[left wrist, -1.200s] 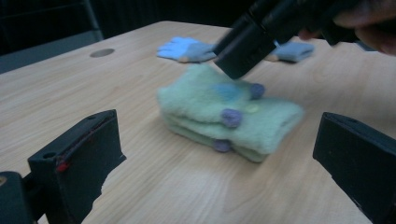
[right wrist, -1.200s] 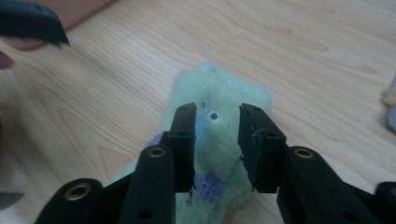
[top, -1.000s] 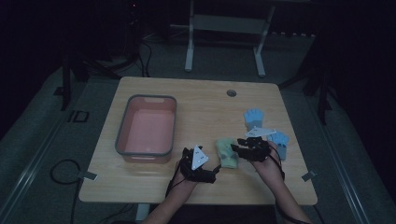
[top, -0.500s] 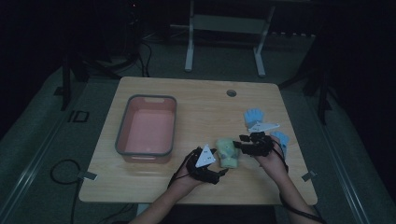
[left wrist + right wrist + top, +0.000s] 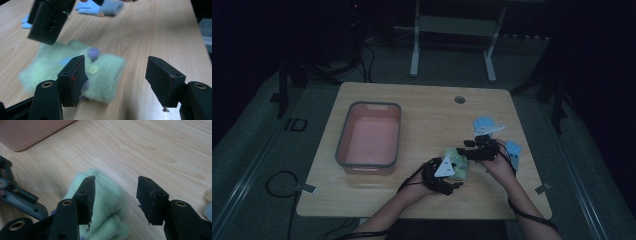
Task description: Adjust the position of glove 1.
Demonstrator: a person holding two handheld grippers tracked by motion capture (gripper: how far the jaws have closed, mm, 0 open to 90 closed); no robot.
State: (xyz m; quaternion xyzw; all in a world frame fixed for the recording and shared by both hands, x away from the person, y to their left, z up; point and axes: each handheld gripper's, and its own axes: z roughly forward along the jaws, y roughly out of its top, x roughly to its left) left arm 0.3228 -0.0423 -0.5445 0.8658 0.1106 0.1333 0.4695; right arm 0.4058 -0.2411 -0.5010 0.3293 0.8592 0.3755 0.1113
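A pale green felt mitten (image 5: 458, 161) with small buttons lies on the wooden table (image 5: 427, 110) near its front right. My left gripper (image 5: 453, 171) sits at its near side. In the left gripper view the jaws (image 5: 116, 60) stand open and have just been closing; the mitten (image 5: 105, 72) reaches partway between them, untouched by the pads. My right gripper (image 5: 464, 151) comes in from the mitten's far right. Its jaws (image 5: 116, 178) are open and have just been opening, and part of the mitten (image 5: 107, 202) lies between them.
A pink tub (image 5: 369, 137) with a grey rim stands on the left half of the table. Two light blue gloves (image 5: 484, 126) (image 5: 513, 150) lie beyond and right of my right hand. A small round hole (image 5: 459, 99) sits near the far edge.
My left hand has moved right, up to the green mitten. The right hand has shifted a little over the mitten's far side.
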